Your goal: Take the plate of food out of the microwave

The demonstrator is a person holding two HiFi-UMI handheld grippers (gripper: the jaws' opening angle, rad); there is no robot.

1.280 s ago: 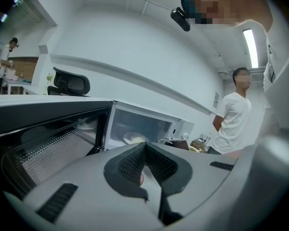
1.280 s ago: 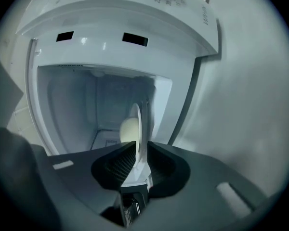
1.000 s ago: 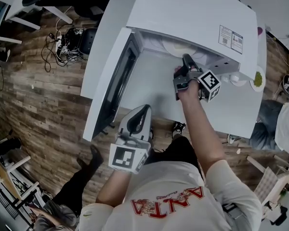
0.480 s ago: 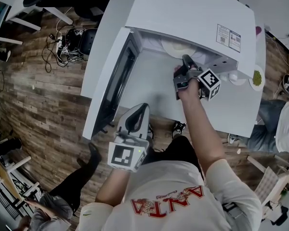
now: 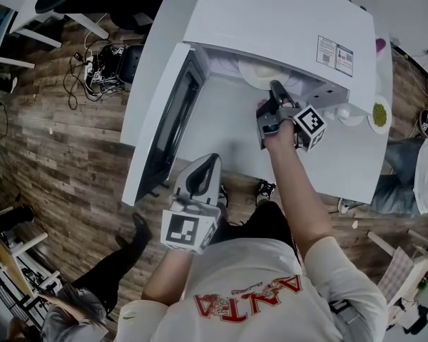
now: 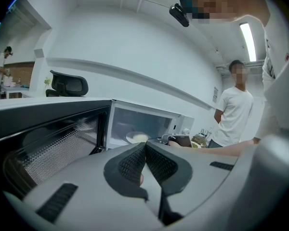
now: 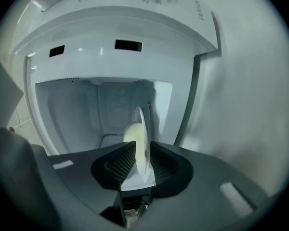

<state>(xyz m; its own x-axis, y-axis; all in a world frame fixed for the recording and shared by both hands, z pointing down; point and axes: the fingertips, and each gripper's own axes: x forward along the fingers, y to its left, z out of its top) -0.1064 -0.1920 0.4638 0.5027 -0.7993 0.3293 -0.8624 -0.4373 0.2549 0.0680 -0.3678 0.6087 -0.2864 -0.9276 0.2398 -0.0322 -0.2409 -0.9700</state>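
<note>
The white microwave (image 5: 271, 20) stands with its door (image 5: 167, 127) swung open to the left. Inside it lies a white plate (image 5: 260, 72) with pale food (image 7: 131, 136) on it. My right gripper (image 5: 274, 91) reaches into the opening. The plate's rim (image 7: 142, 134) sits edge-on between its jaws, which are opening at this moment; the pads still touch the rim. My left gripper (image 5: 203, 173) hangs lower, in front of the open door, shut and empty. From there the plate (image 6: 137, 137) shows far back in the cavity.
A small dish of green stuff (image 5: 379, 112) and a white bowl (image 5: 349, 116) stand on the counter right of the microwave. A person in a white shirt (image 6: 233, 114) stands to the right. Cables (image 5: 100, 63) lie on the wooden floor at left.
</note>
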